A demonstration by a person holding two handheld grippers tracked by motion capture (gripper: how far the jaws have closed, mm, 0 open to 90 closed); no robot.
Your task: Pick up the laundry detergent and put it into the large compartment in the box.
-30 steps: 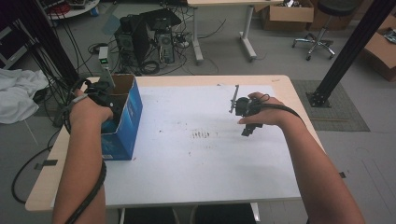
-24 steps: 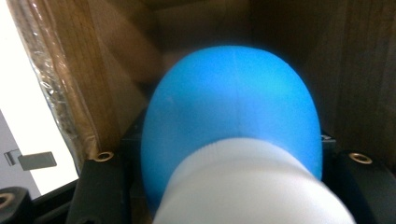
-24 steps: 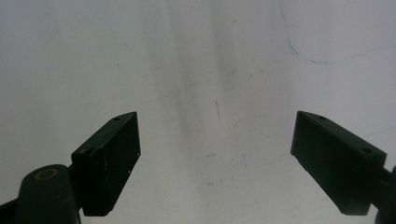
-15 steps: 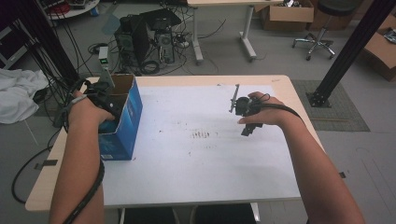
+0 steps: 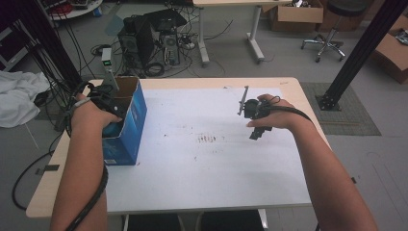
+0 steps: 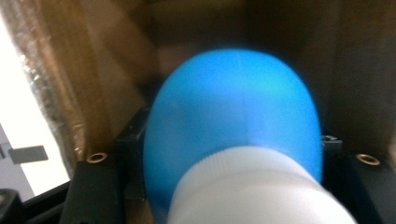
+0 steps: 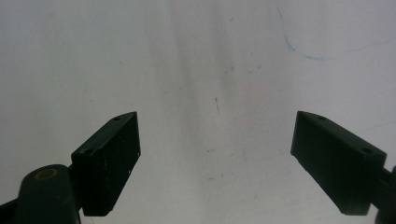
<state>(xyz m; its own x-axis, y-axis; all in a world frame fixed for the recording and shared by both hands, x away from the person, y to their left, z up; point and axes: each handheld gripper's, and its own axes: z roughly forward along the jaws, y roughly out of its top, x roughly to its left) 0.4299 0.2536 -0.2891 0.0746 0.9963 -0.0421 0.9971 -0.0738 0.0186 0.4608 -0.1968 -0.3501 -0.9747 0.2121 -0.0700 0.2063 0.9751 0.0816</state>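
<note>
Pointing away into the box (image 5: pixel 134 115), blue bottle (image 6: pixel 233 121) (white cap nearest), between left tool's (image 5: pixel 108 103) just-loosening jaws.

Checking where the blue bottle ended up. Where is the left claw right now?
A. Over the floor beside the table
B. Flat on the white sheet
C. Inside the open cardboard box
C: the left claw reaches into the open box, and its own view shows brown cardboard walls around the blue bottle.

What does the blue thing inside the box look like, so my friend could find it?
Look at the left end of the table, where an open blue cardboard box stands. Down inside it, between the left gripper's jaws, sits a smooth, rounded blue bottle with a ribbed white cap, bright against the brown inner walls.
</note>
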